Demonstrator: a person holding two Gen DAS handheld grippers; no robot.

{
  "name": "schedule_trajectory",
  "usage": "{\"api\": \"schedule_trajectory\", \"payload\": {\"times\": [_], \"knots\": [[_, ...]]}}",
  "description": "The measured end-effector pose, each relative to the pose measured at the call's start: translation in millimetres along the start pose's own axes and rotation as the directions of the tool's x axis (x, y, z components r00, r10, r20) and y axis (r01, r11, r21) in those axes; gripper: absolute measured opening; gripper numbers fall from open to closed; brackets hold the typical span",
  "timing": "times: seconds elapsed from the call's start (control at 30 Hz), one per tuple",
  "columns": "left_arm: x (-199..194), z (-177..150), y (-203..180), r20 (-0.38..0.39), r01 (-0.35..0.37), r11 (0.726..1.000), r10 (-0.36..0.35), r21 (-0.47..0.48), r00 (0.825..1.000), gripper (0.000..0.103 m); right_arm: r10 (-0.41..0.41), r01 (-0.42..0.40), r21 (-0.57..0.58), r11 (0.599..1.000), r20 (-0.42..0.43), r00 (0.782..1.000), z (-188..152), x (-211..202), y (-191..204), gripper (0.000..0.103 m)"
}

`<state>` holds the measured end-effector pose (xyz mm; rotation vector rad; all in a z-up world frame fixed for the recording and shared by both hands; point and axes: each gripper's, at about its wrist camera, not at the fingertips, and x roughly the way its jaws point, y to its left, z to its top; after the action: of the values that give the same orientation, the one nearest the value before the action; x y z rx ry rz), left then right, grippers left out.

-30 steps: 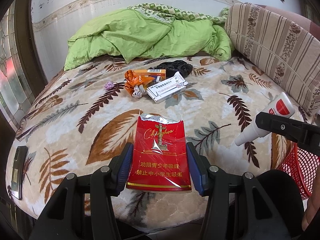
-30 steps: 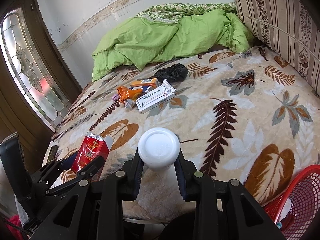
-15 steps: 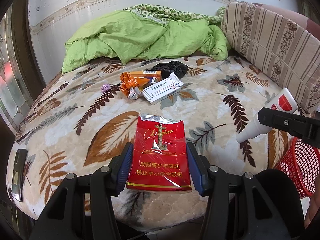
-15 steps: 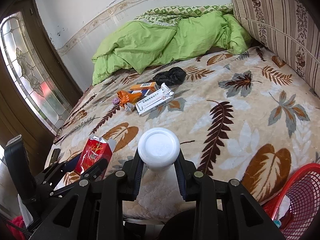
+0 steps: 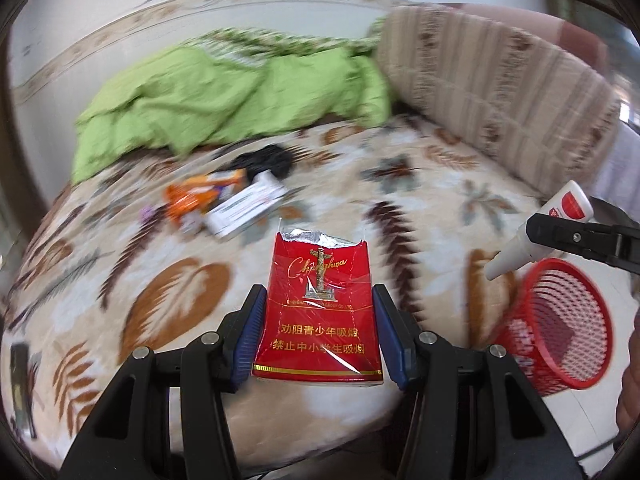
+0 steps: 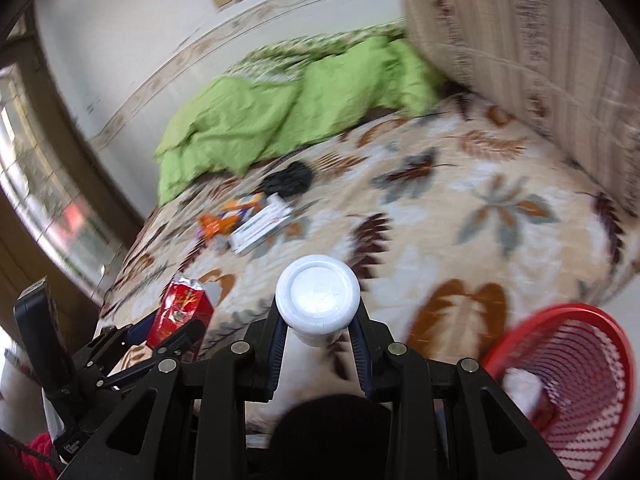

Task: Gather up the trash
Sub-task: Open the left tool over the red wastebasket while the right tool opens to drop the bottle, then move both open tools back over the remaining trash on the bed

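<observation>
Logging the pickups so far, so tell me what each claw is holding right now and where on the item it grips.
Left claw: red cigarette pack, by its lower side edges. Right claw: white plastic bottle, by its body.

Daylight, bright and soft, no hard shadows. Heavy motion blur on the bed (image 5: 248, 288) and green quilt (image 6: 288, 116) in both views; close hand-held gripper parts stay sharp. Window (image 6: 44, 200) left of the quilt blown out. Fisheye bending, dark vignette corners.
</observation>
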<state>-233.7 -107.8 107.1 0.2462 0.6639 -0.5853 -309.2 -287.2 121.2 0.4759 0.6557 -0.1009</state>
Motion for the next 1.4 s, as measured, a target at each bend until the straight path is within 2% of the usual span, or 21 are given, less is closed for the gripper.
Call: {"api": "schedule_trajectory", "payload": {"times": [0.1, 0.2, 0.3, 0.43, 0.47, 0.5, 0.53, 0.57, 0.6, 0.7, 0.8, 0.87, 1.0, 1.13, 1.33, 1.4], "knots": [[0.2, 10.8, -28.6, -0.010, 0.107, 0.993, -0.107, 0.046, 0.994, 0.052, -0.056, 0.053, 0.068, 0.996, 0.033, 0.998, 0.5, -30.5, -32.5, 0.032], [4.1, 21.5, -63.0, -0.041, 0.229, 0.970, -0.227, 0.079, 0.973, 0.052, -0.137, 0.128, 0.130, 0.983, 0.063, 0.989, -1.1, -63.6, -67.0, 0.032], [11.5, 29.7, -98.2, -0.106, 0.363, 0.928, -0.354, 0.088, 0.929, 0.052, -0.201, 0.185, 0.182, 0.966, 0.071, 0.977, -4.5, -87.3, -95.1, 0.032], [20.4, 35.5, -144.8, -0.184, 0.501, 0.861, -0.479, 0.094, 0.858, 0.052, -0.249, 0.231, 0.245, 0.942, 0.045, 0.967, -12.6, -106.3, -126.6, 0.032], [23.1, 35.3, -157.5, -0.205, 0.537, 0.838, -0.511, 0.098, 0.835, 0.052, -0.256, 0.239, 0.256, 0.937, 0.035, 0.966, -14.9, -108.3, -132.7, 0.032], [26.5, 35.1, -169.4, -0.231, 0.568, 0.817, -0.536, 0.101, 0.812, 0.054, -0.262, 0.247, 0.267, 0.931, 0.021, 0.965, -17.5, -109.5, -138.5, 0.032], [29.7, 34.8, -178.8, -0.254, 0.586, 0.804, -0.549, 0.101, 0.797, 0.061, -0.263, 0.251, 0.283, 0.926, 0.008, 0.965, -19.8, -110.2, -144.9, 0.032], [30.8, 33.7, -184.4, -0.264, 0.591, 0.800, -0.551, 0.102, 0.792, 0.066, -0.261, 0.249, 0.300, 0.921, 0.001, 0.965, -22.6, -111.3, -150.5, 0.036], [30.4, 33.3, -187.3, -0.267, 0.588, 0.802, -0.548, 0.103, 0.793, 0.070, -0.262, 0.249, 0.312, 0.917, -0.001, 0.965, -23.9, -112.1, -154.1, 0.042], [27.6, 33.1, -183.7, -0.254, 0.580, 0.809, -0.542, 0.102, 0.801, 0.070, -0.271, 0.254, 0.321, 0.913, 0.011, 0.962, -23.8, -117.1, -159.4, 0.044], [28.3, 37.6, -167.2, -0.225, 0.544, 0.836, -0.517, 0.074, 0.826, 0.070, -0.286, 0.264, 0.299, 0.917, 0.029, 0.958, -19.2, -119.2, -157.2, 0.044], [28.5, 39.4, -149.0, -0.203, 0.513, 0.857, -0.494, 0.046, 0.845, 0.070, -0.264, 0.243, 0.292, 0.925, 0.033, 0.964, -15.3, -114.0, -153.6, 0.044], [29.3, 38.2, -109.4, -0.170, 0.416, 0.909, -0.408, 0.014, 0.897, 0.070, -0.193, 0.179, 0.257, 0.950, 0.029, 0.981, -5.5, -92.7, -136.3, 0.044], [28.4, 35.4, -59.2, -0.137, 0.319, 0.947, -0.322, -0.042, 0.937, 0.070, -0.106, 0.103, 0.182, 0.978, 0.007, 0.994, 5.8, -63.2, -104.9, 0.044], [27.5, 31.1, 13.7, -0.105, 0.184, 0.976, -0.197, -0.119, 0.975, 0.070, 0.003, 0.003, 0.084, 0.996, -0.067, 0.998, 23.2, -3.5, -52.9, 0.044], [28.0, 29.9, 35.9, -0.099, 0.147, 0.977, -0.163, -0.153, 0.982, 0.070, 0.039, -0.033, 0.056, 0.998, -0.102, 0.994, 28.1, 20.2, -33.2, 0.044]]}}
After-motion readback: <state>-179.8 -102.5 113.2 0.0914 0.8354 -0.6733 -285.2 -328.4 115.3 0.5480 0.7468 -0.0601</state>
